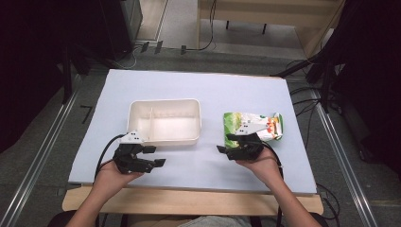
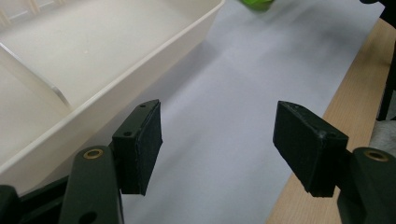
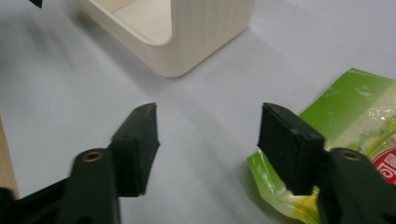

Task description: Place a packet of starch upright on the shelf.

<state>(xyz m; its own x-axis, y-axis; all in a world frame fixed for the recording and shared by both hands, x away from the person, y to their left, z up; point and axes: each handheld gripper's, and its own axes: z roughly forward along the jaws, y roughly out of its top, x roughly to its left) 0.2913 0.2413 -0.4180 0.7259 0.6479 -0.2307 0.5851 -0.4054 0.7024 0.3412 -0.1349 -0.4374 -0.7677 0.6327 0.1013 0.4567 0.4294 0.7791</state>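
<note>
A cream two-compartment tray [image 1: 163, 137] sits mid-table; its wall also shows in the left gripper view [image 2: 140, 60] and its corner in the right gripper view [image 3: 205, 42]. A green snack pouch [image 1: 236, 120] lies flat to the tray's right, seen close in the right gripper view [image 3: 355, 100]. My left gripper [image 1: 156, 156] rests open just in front of the tray's near left corner, jaws apart over bare mat [image 2: 217, 144]. My right gripper [image 1: 226, 143] is open at the pouch's near left edge, its right jaw over the pouch's corner [image 3: 208, 140]. Nothing is held.
A pale blue mat [image 1: 198, 90] covers the wooden table [image 1: 189, 201], whose front edge lies right behind the hands. Metal rails, cables and dark equipment surround the table on the floor.
</note>
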